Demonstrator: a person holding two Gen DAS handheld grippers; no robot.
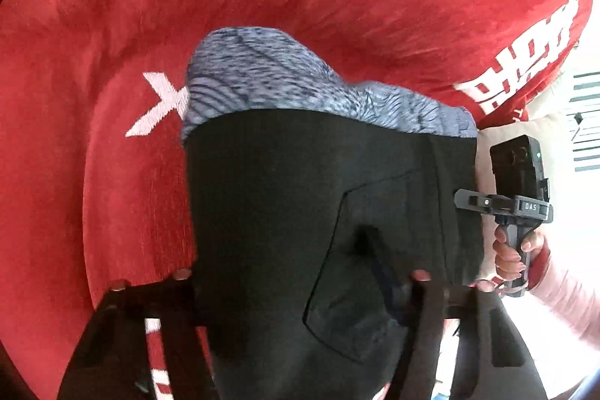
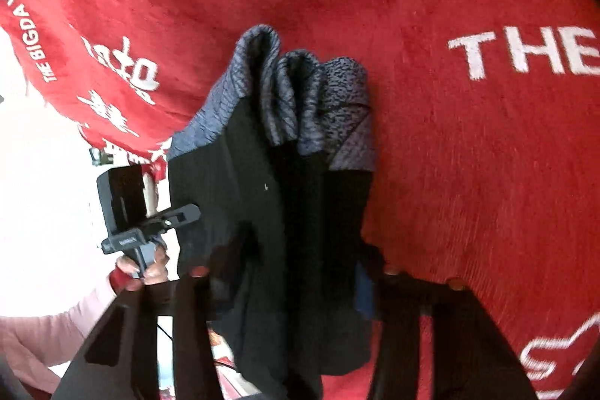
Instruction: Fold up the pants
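Black pants (image 1: 300,212) with a grey patterned lining (image 1: 285,81) over a red blanket (image 1: 93,62) printed with white lettering. Left gripper (image 1: 300,282) clamped on the black fabric, a back pocket between the fingers. Right gripper (image 2: 296,274) likewise clamped on bunched fabric, lining folds beyond. Sleeved hand (image 1: 512,255) on the other handle.

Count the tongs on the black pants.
2. The left tongs straddle the black pants near the patch pocket; the right tongs straddle the opposite side. Whether their pads press the cloth is unclear.
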